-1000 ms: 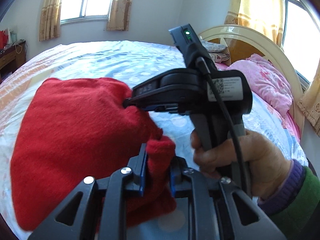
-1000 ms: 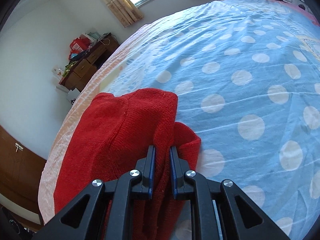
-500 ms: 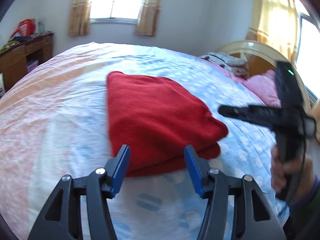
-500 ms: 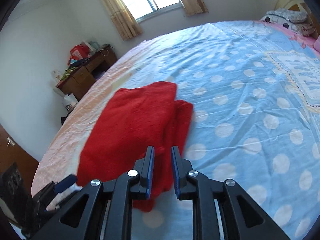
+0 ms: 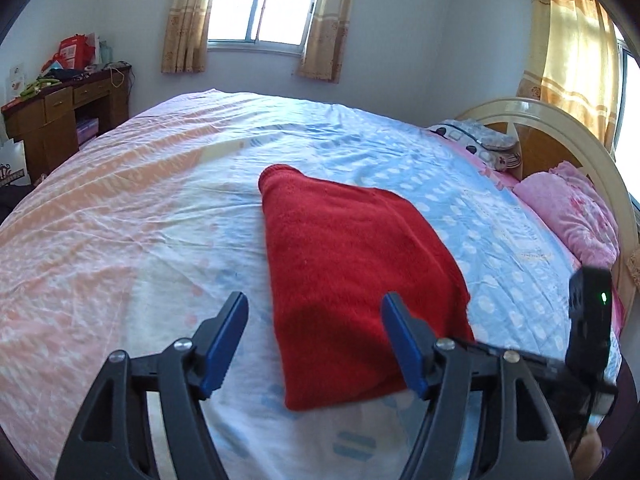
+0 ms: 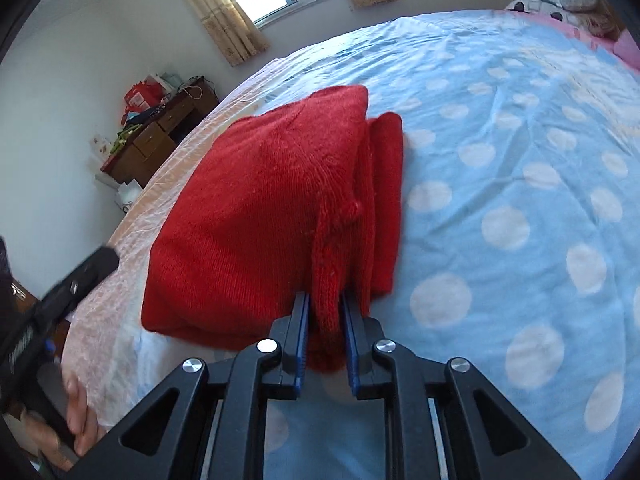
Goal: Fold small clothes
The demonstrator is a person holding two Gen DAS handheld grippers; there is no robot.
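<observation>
Folded red knitted clothing (image 5: 352,280) lay on the wide bed sheet (image 5: 140,220), a cotton cover printed peach on one half and pale blue with white dots on the other, roughly at the boundary of the two colours. The left gripper (image 5: 316,344), black with blue pads, hovered at the garment's near end with its jaws spread wide; they had just been opening, and the pads touched nothing, though in the left wrist view the red fabric showed between them. The right gripper (image 6: 325,336), of the same build, pinched a knitted edge of the garment between nearly closed blue pads, at the near corner of the stacked folds. A hand (image 6: 76,416) gripping the left tool's handle appeared low in the right wrist view. Beyond the bed stood a brown wooden desk (image 5: 52,120) piled with red bags and oddments, a curtained window (image 5: 260,4), a curved cream headboard (image 5: 560,128) and a pink flowered quilt (image 5: 568,208) beside a patterned pillow (image 5: 476,140).
</observation>
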